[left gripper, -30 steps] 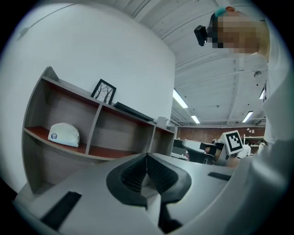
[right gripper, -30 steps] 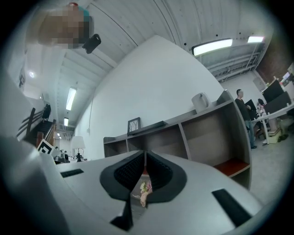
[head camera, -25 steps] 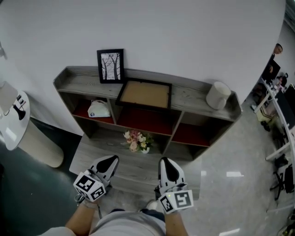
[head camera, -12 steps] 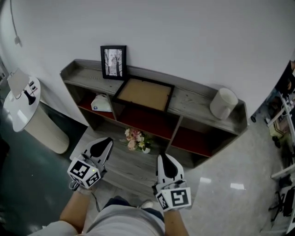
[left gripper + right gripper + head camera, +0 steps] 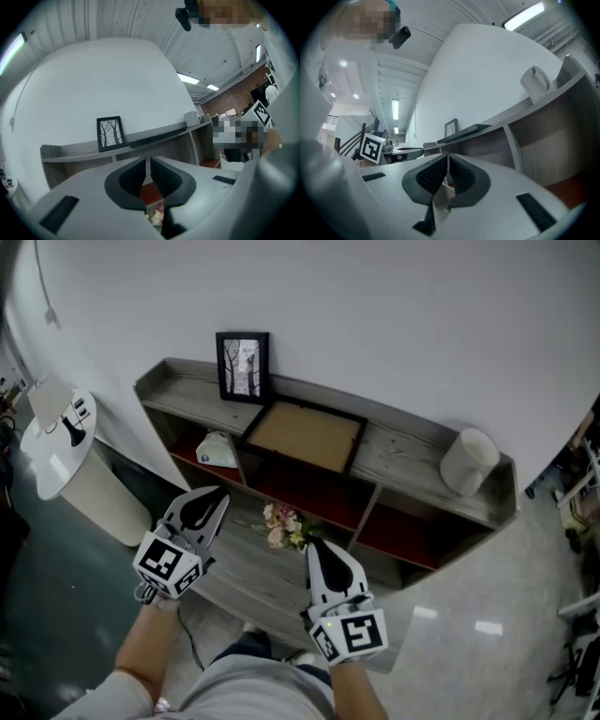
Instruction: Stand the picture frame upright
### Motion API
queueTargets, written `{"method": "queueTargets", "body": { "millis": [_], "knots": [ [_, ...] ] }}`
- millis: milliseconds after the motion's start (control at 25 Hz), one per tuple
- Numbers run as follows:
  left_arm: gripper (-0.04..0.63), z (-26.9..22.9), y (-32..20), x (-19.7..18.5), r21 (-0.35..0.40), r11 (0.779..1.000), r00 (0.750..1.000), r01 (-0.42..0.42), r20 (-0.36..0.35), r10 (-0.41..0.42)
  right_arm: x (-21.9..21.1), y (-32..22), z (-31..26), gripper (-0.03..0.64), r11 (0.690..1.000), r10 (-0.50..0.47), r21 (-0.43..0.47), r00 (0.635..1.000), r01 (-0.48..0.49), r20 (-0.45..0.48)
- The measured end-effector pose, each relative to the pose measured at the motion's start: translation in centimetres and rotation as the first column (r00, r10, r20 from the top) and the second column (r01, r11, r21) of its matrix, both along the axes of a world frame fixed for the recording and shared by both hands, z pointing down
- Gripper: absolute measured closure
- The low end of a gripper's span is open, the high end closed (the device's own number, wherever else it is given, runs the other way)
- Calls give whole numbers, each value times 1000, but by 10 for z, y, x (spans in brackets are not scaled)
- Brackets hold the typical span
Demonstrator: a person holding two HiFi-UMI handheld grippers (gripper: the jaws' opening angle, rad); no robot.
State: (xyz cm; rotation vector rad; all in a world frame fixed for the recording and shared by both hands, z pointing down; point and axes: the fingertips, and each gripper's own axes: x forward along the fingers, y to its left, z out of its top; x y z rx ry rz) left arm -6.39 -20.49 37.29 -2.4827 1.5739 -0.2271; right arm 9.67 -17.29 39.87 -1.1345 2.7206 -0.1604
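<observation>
A large black picture frame (image 5: pixel 306 436) lies flat, brown back up, on top of a grey wooden shelf unit (image 5: pixel 412 457). In the left gripper view the same frame (image 5: pixel 157 135) shows edge-on as a dark slab. A small black frame (image 5: pixel 243 367) with a tree print stands upright against the wall to its left, also seen in the left gripper view (image 5: pixel 110 133). My left gripper (image 5: pixel 208 503) is shut and empty, below and left of the shelf. My right gripper (image 5: pixel 320 553) is shut and empty too, in front of the lower shelf.
A white mug (image 5: pixel 469 462) sits on the shelf top at the right. A white object (image 5: pixel 217 451) lies in the upper left compartment and a bunch of flowers (image 5: pixel 284 525) on the lower shelf. A round white table (image 5: pixel 59 439) stands at the left.
Both grippers have moved up and toward the shelf, the left one more so. The view has shifted, so the shelf now sits further right and more slanted.
</observation>
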Motion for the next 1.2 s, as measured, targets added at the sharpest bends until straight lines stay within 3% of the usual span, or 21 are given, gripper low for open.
{"method": "queueTargets", "body": {
  "millis": [160, 440, 600, 760, 1040, 1200],
  "knots": [
    [567, -10, -22, -13, 35, 999, 997, 10, 77, -12, -12, -5, 0, 592, 1000, 7, -3, 1000, -7, -20],
    [480, -17, -58, -19, 78, 996, 988, -43, 154, 31, -28, -20, 1, 592, 998, 67, 3, 995, -67, -69],
    [442, -21, -71, -15, 138, 987, 957, -85, 288, 42, -34, -30, 3, 592, 995, 103, -9, 992, -104, -75],
    [405, -28, -80, -9, 196, 972, 926, -132, 374, 51, -38, -35, 2, 592, 990, 141, -6, 987, -142, -76],
    [391, -32, -88, 9, 212, 948, 881, -239, 457, 120, -35, -40, -3, 592, 977, 215, 8, 973, -215, -88],
    [396, -35, -84, 19, 238, 926, 850, -294, 507, 140, -34, -41, -11, 592, 966, 258, 64, 954, -251, -153]
  ]
}}
